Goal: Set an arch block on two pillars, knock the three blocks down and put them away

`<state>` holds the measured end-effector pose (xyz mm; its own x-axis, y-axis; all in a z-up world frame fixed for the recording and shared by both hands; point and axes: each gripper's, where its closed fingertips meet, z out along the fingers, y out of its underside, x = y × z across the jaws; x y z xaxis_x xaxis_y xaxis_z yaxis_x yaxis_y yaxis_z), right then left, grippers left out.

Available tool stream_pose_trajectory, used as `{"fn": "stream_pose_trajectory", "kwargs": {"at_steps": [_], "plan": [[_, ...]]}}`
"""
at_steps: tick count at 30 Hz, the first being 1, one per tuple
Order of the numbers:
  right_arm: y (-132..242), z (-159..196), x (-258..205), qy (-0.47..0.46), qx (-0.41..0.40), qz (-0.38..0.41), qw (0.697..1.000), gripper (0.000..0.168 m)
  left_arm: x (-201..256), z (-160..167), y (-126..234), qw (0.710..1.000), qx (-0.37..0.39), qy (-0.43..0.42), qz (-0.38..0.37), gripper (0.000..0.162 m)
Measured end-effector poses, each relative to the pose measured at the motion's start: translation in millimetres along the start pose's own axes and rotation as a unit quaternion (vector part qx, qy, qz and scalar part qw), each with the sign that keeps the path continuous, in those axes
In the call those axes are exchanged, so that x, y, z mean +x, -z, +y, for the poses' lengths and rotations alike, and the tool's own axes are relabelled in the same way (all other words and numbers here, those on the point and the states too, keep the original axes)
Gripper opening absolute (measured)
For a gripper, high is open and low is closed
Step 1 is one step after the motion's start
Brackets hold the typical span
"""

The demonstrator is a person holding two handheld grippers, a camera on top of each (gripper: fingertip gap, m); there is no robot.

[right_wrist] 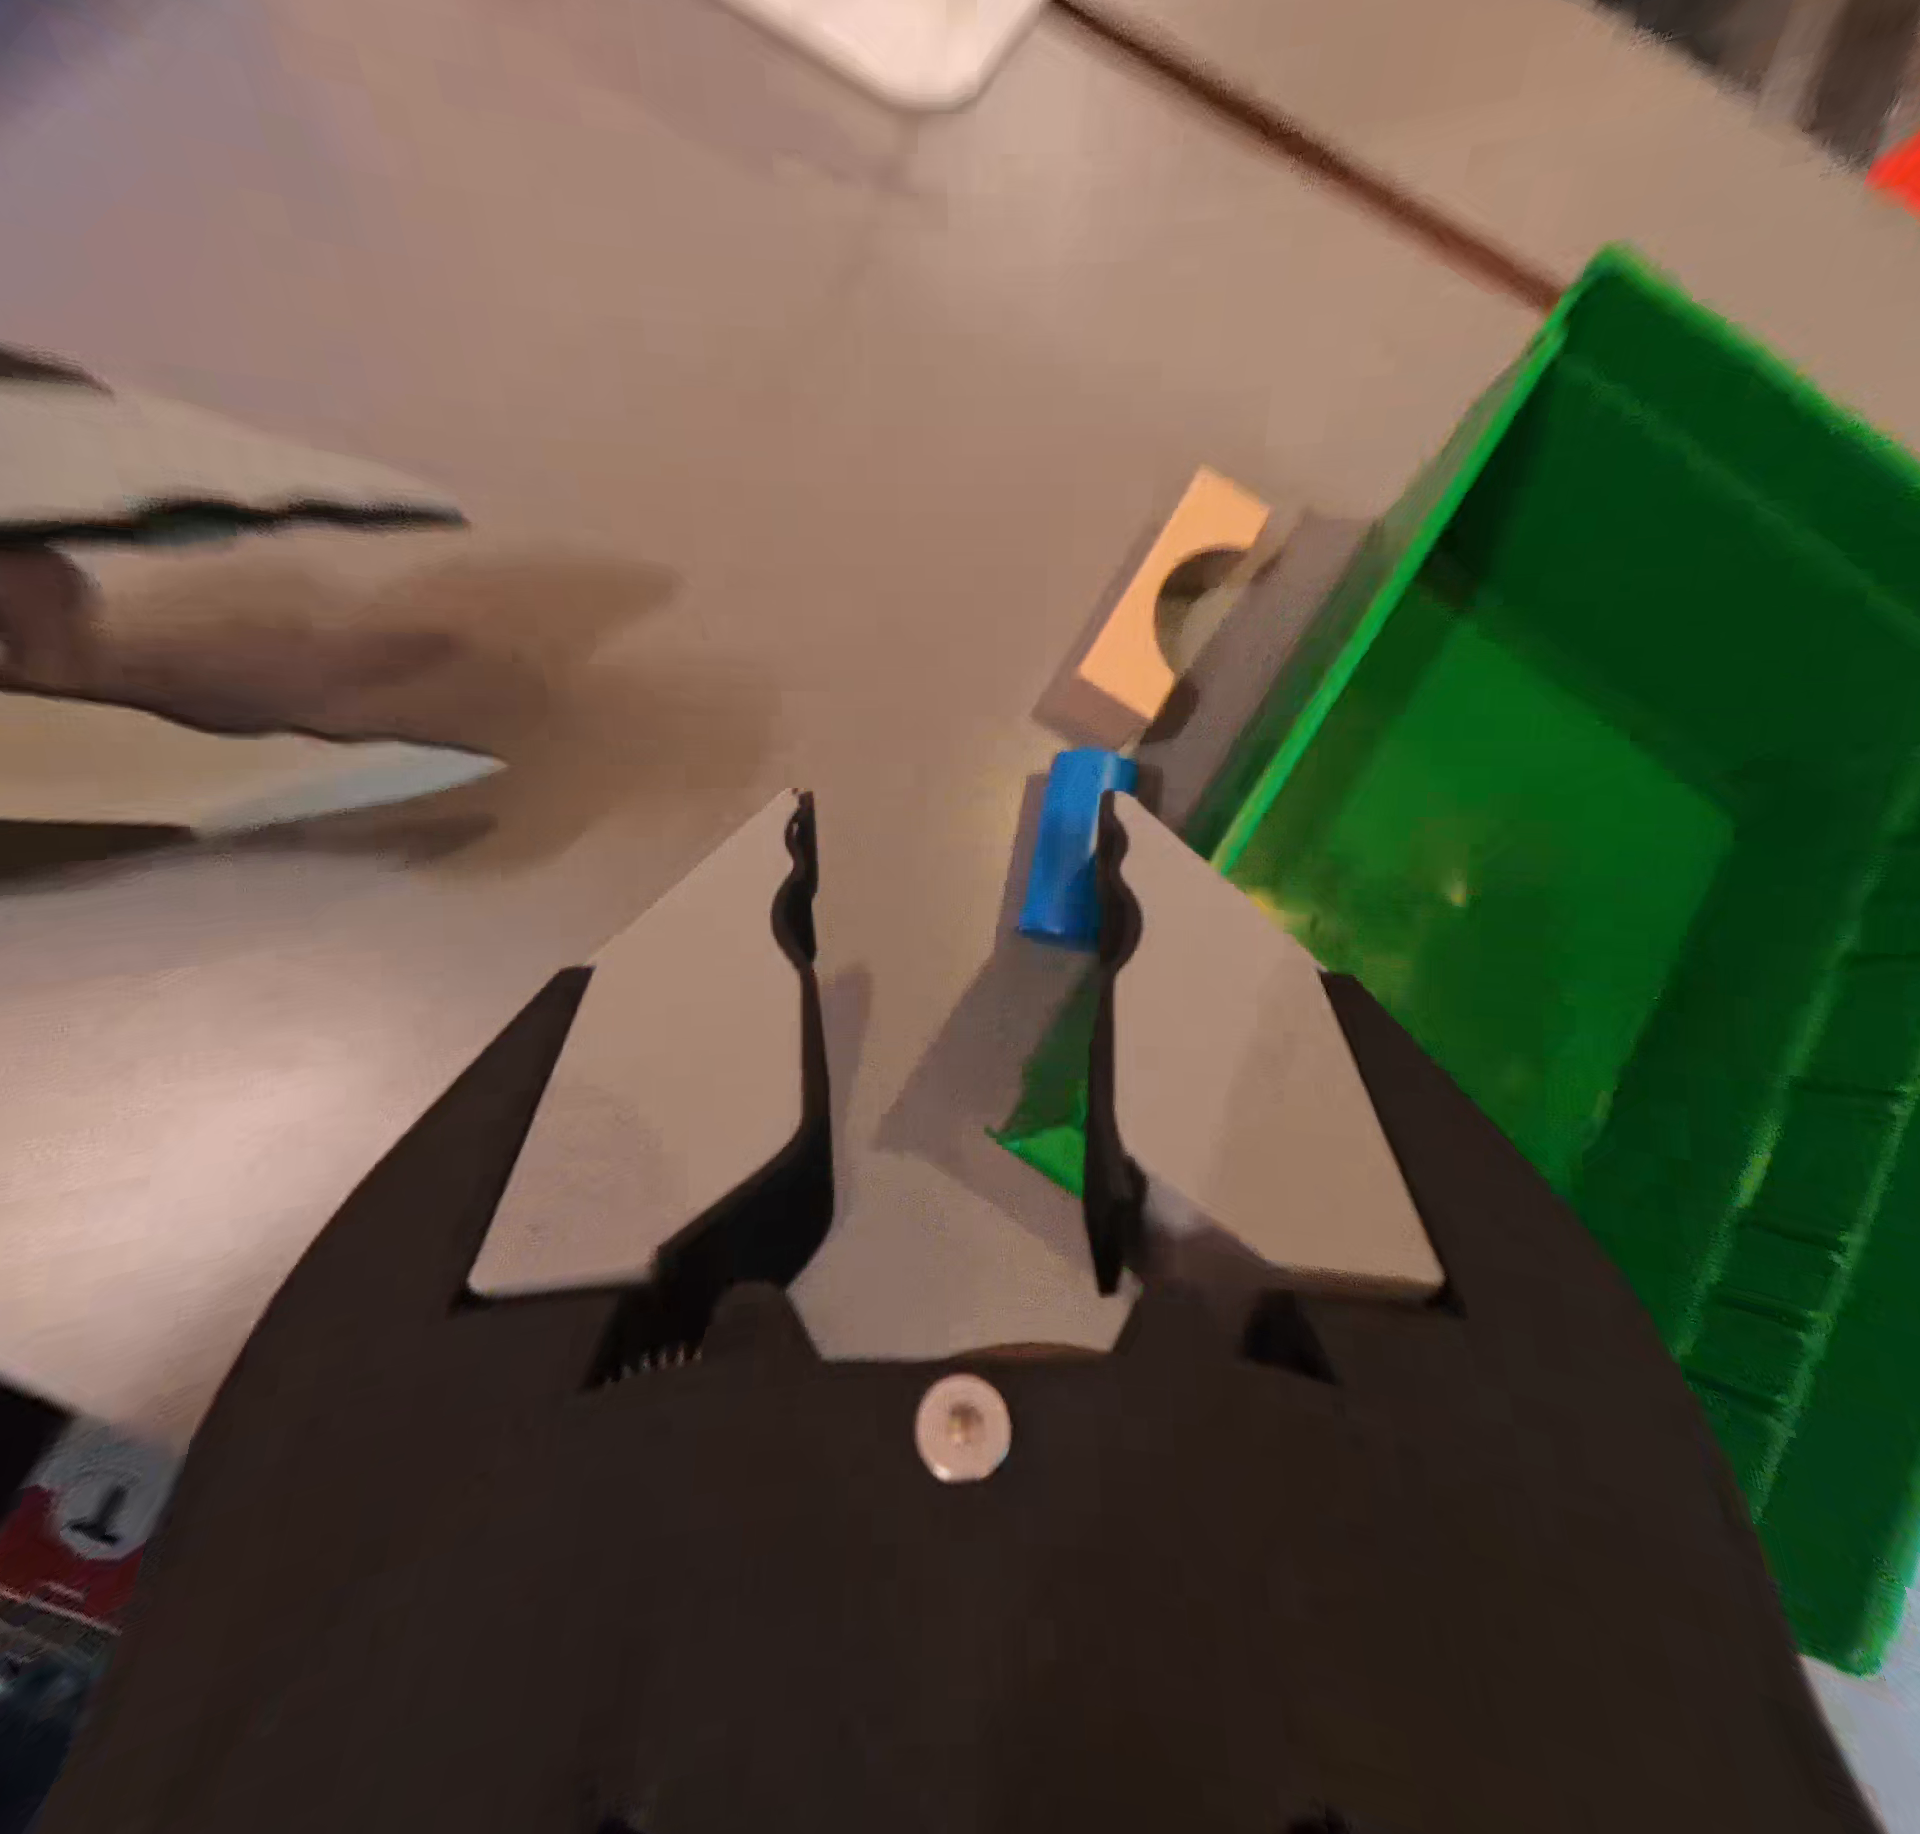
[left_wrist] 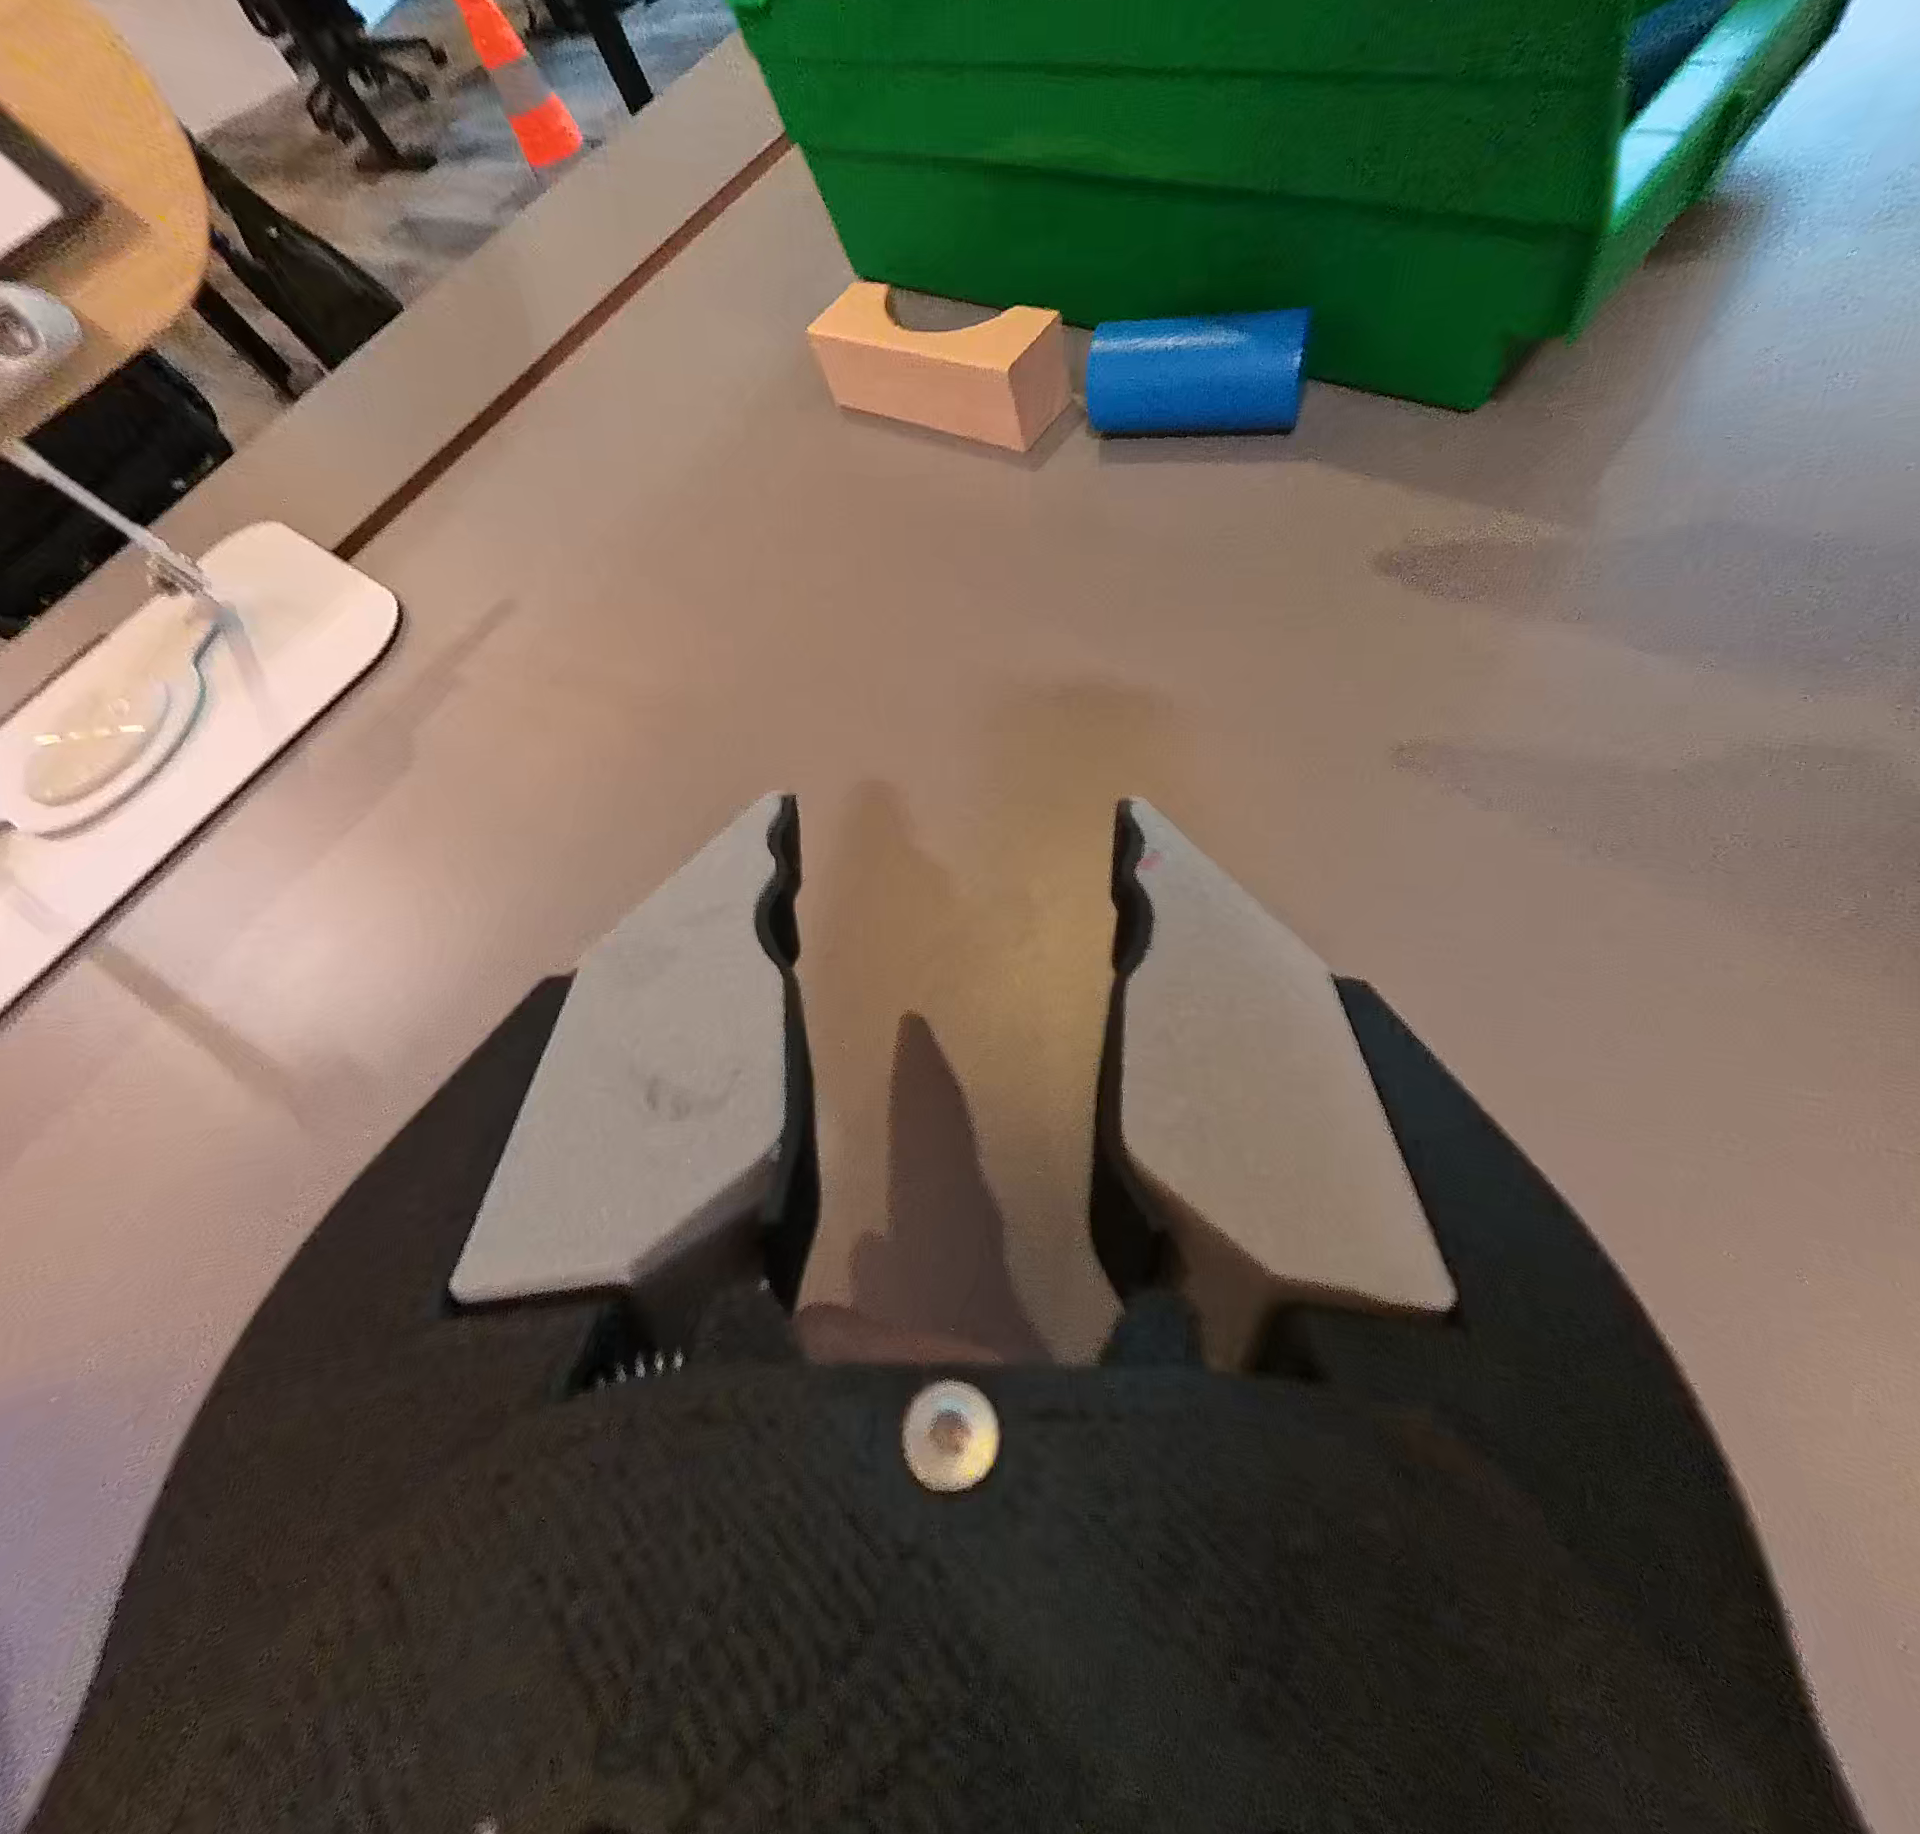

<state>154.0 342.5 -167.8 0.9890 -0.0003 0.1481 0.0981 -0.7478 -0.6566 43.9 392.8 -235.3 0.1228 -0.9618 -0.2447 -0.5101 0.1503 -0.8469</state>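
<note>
Grey counter (left_wrist: 1351,745) carries the arch block (left_wrist: 940,371) and blue pillar (left_wrist: 1195,371) beside the green bin (left_wrist: 1195,174), ahead of both empty, spread tools: left tool (left_wrist: 956,828), right tool (right_wrist: 956,818).

1. The grey counter (left_wrist: 644,558) has a dark seam running across it.
2. On it lie a wooden arch block (left_wrist: 940,376), a blue cylinder block (left_wrist: 1195,376) on its side, and a green bin (left_wrist: 1195,184).
3. A white pad (left_wrist: 260,641) lies at the left.

Pale unpainted wooden arch block (left_wrist: 940,371), matt; blue painted cylinder block (left_wrist: 1195,373), smooth; glossy green plastic bin (left_wrist: 1195,153); grey tabletop (left_wrist: 1143,579), smooth with faint sheen.
</note>
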Motion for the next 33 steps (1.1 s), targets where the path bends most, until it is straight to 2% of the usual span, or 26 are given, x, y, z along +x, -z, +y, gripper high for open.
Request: {"fn": "stream_pose_trajectory", "kwargs": {"at_steps": [3, 7, 9, 11, 13, 14, 16, 20, 22, 24, 26, 28, 30, 33], "plan": [[-38.8, 19.0, -0.6, 0.036, -0.115, 0.061, 0.991, 0.05, -5.8, 2.8, 0.3, 1.0, -0.003, 0.015, -0.002, 0.058], [-72.4, 28.9, 22.9, 0.054, -0.211, 0.141, 0.966, 0.05, -11.4, 5.6, 0.7, 1.0, -0.006, 0.012, -0.01, 0.058], [-82.7, 35.2, 31.8, 0.049, -0.246, 0.158, 0.955, 0.052, -11.9, 5.1, 1.9, 1.0, -0.007, 0.011, -0.008, 0.058], [-91.0, 40.8, 36.6, 0.04, -0.267, 0.171, 0.948, 0.045, -12.4, 2.0, 4.5, 1.0, -0.001, 0.015, -0.005, 0.058], [-100.7, 56.7, 33.2, 0.016, -0.303, 0.147, 0.942, 0.046, -11.7, -2.7, 7.8, 1.0, 0.008, 0.021, 0.0, 0.058], [-103.1, 61.6, 34.8, 0.006, -0.311, 0.151, 0.938, 0.033, -11.7, -4.9, 9.3, 1.0, 0.013, 0.023, 0.001, 0.058], [-104.2, 61.9, 28.9, -0.005, -0.307, 0.132, 0.942, 0.029, -11.7, -7.6, 11.5, 1.0, 0.018, 0.025, 0.003, 0.057], [-102.2, 54.4, -7.3, -0.016, -0.278, 0.04, 0.96, 0.028, -12.8, -11.8, 14.6, 0.999, 0.026, 0.026, 0.002, 0.057], [-91.8, 38.3, -16.3, 0.0, -0.23, 0.036, 0.972, 0.029, -15.8, -12.5, 15.6, 0.999, 0.029, 0.03, -0.002, 0.056], [-70.2, 8.3, -21.5, -0.002, -0.149, 0.026, 0.989, 0.028, -19.4, -11.5, 15.9, 0.999, 0.029, 0.036, -0.005, 0.056], [-39.6, -20.5, -2.9, -0.014, -0.07, 0.053, 0.996, 0.028, -21.6, -9.2, 14.5, 0.999, 0.025, 0.042, -0.007, 0.056], [-10.8, -34.4, 39.4, -0.03, -0.026, 0.115, 0.993, 0.028, -21.6, -7.1, 12.5, 0.999, 0.021, 0.041, -0.007, 0.056], [8.7, -31.0, 80.3, -0.058, -0.019, 0.156, 0.986, 0.028, -20.6, -5.5, 11.0, 0.999, 0.017, 0.034, -0.009, 0.056], [9.0, -0.5, 119.1, -0.112, -0.057, 0.163, 0.979, 0.029, -19.7, -4.1, 9.4, 1.0, 0.013, 0.024, -0.014, 0.056]]}}
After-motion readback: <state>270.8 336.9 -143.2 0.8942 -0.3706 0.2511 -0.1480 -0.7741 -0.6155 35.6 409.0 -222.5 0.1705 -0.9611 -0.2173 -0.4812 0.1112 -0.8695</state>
